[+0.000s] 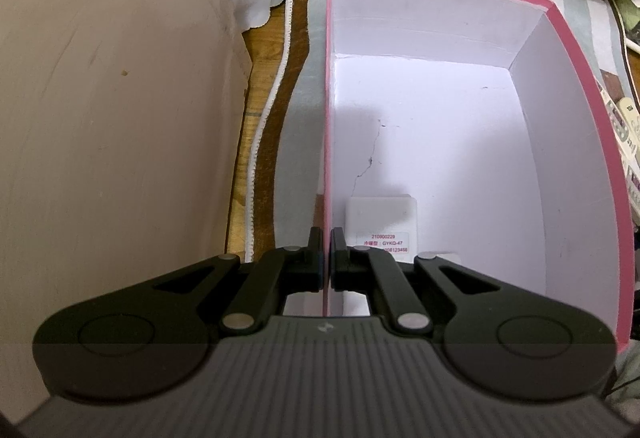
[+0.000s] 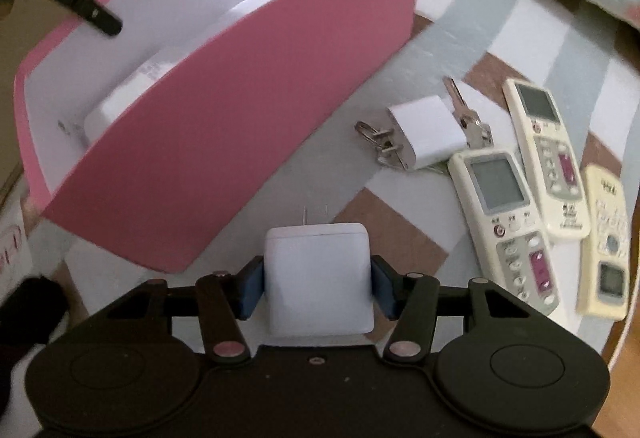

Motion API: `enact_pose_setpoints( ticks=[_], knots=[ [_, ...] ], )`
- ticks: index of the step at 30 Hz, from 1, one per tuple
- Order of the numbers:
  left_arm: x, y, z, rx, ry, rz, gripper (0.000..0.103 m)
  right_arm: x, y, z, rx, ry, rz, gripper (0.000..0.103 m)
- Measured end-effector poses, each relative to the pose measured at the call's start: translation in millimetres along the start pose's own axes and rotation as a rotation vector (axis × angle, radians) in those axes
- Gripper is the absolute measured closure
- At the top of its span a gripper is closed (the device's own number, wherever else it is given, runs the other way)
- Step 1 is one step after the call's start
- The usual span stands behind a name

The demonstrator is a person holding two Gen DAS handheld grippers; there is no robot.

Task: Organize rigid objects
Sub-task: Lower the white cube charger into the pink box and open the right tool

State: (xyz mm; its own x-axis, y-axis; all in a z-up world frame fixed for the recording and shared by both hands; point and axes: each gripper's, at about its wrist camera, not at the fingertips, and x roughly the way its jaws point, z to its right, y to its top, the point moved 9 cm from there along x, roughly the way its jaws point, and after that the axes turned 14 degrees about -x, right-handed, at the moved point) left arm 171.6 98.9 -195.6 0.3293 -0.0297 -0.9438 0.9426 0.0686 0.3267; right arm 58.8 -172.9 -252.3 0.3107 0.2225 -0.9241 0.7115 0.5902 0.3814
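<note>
Left gripper [image 1: 327,258] pinches the pink box [image 2: 248,126] wall, apparently to steady it; one white remote [image 1: 382,228] lies inside. Right of the box, the right gripper [image 2: 318,288] grips a white charger [image 2: 320,278], probably boxward; another charger, keys and remotes [image 2: 504,226] wait farther right.

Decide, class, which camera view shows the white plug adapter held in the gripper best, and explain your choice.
The right wrist view: the held plug adapter sits centred between the right gripper's blue pads, prongs pointing away. The left wrist view does not show it, only the pink box, whose wall the left gripper pinches.
</note>
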Motion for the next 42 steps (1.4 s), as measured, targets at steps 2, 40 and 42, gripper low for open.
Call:
enact_pose_setpoints(
  ticks=[2, 40, 42],
  knots=[
    [-0.5, -1.2, -0.2, -0.003, -0.002, 0.001, 0.101, -1.2, -1.4, 6.9, 0.083, -0.001, -0.012, 0.043],
    [-2.8, -1.8, -2.7, -0.002, -0.013, -0.006, 0.101, 48.6, 142.6, -77.4, 0.092, 0.127, -0.200, 0.043],
    [-3.1, -2.2, -3.1, -0.001, -0.017, -0.004, 0.101, 55.7, 134.3, -76.8, 0.084, 0.074, -0.253, 0.043]
  ],
)
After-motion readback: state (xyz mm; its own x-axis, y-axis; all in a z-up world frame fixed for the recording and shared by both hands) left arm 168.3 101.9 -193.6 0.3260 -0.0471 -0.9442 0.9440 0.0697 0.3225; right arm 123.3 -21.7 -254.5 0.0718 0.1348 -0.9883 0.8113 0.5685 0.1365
